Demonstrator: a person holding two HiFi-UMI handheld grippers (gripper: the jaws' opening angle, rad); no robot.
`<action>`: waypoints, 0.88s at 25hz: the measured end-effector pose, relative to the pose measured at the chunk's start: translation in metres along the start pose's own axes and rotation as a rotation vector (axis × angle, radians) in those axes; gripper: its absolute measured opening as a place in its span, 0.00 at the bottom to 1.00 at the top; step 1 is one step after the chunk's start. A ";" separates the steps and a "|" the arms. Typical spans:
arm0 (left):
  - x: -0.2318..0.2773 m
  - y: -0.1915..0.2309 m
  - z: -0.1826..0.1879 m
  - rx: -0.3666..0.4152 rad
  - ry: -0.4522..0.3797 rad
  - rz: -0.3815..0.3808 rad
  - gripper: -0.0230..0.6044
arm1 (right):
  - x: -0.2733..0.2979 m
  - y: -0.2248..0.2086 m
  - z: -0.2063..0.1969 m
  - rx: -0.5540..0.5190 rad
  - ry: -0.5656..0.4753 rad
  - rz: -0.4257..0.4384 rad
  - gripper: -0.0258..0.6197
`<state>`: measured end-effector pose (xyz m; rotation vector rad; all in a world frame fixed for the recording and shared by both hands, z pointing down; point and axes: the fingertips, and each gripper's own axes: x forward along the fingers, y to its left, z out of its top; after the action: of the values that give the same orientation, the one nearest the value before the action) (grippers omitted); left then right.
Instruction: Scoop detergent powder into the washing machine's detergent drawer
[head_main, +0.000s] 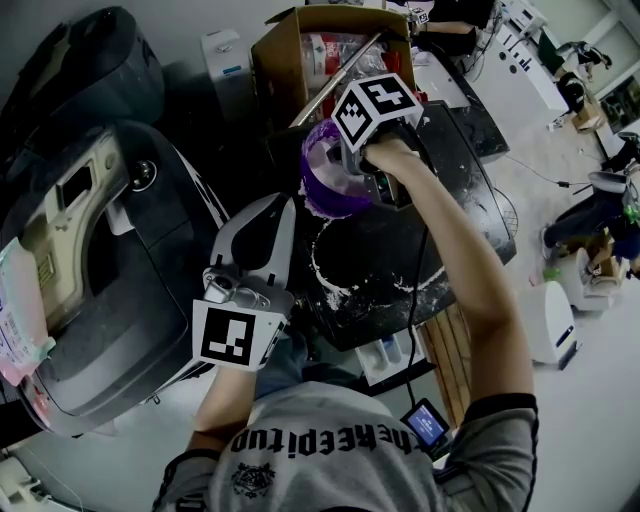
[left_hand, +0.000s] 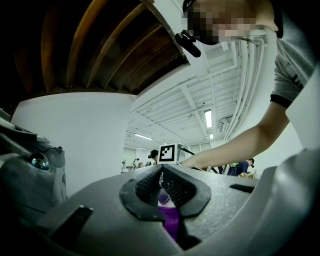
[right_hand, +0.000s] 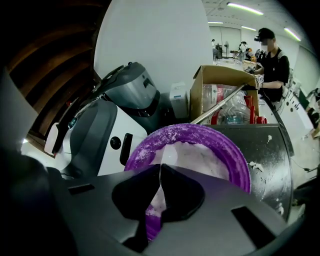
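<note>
Right gripper view: right gripper (right_hand: 159, 170) has its jaws drawn together on the near rim of a purple bowl (right_hand: 234, 150), pads pinching the wall with no gap showing. Bowl is tipped up toward the camera and loaded with white powder (right_hand: 192, 155); dust clings round the rim.

Left gripper view: left gripper (left_hand: 161, 174) is also closed, pads meeting on a purple piece (left_hand: 170, 221) that carries a bit of white. Cannot tell whether this is a scoop's handle or the bowl's other side. Head view puts this gripper's nose right against the bowl's lower left side.

Bowl hangs over the back left corner of a dark worktop (head_main: 455, 215). Spilled powder (head_main: 333, 288) streaks the worktop's left edge. Cardboard box (head_main: 290, 55) stands behind the bowl, beyond the back edge.

Step, as judged: powder is in hand, not yet delivered. No detergent drawer can be picked out in any view.

Next move calls for: keep the bowl level enough to hold its load, find the drawer, then tip or scoop slowly. A rim-only pinch may let the bowl swing, so more spill is likely.
</note>
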<state>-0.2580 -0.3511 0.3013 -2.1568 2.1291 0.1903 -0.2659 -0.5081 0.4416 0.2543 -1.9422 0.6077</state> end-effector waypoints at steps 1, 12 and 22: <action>0.000 0.000 0.000 -0.003 0.000 0.001 0.04 | 0.000 0.001 0.000 0.003 0.001 0.007 0.05; -0.001 -0.001 0.003 0.013 -0.004 -0.012 0.04 | -0.003 0.007 -0.005 0.071 -0.026 0.096 0.05; -0.002 -0.005 0.010 0.019 -0.018 -0.021 0.04 | -0.021 0.012 -0.006 0.163 -0.108 0.205 0.05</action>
<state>-0.2536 -0.3474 0.2919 -2.1575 2.0893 0.1870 -0.2567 -0.4967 0.4213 0.1939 -2.0403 0.9051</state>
